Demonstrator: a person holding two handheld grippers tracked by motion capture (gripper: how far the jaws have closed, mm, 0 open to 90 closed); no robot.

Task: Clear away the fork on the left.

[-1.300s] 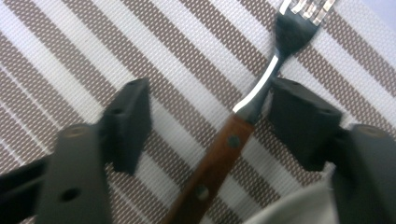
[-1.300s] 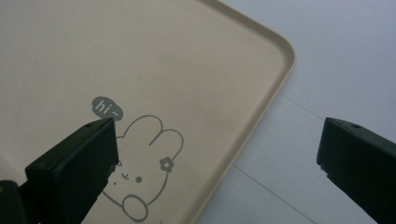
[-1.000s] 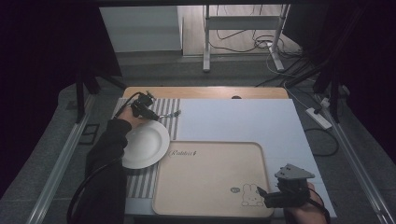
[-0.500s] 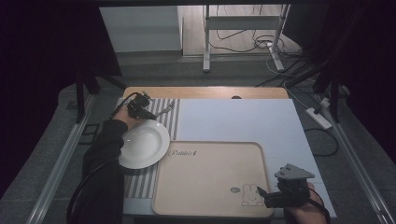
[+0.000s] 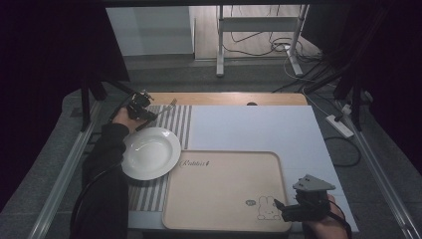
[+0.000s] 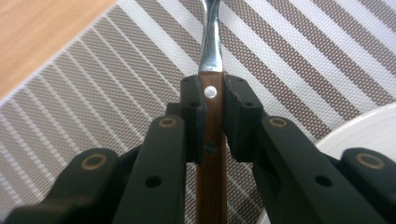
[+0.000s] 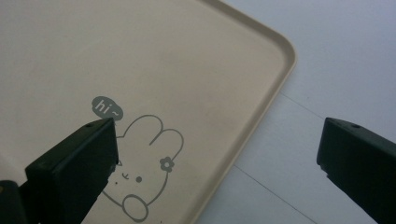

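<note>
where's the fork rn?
High view, far left: fork over the striped mat, held in the left gripper, just beyond the plate.

A brown wooden handle with a shiny metal rivet and neck is seen on the fork [image 6: 211, 93]; the striped placemat [image 6: 116, 84] looks woven, the plate [image 5: 150, 153] glossy white, the tray [image 7: 116, 56] matt beige
</note>
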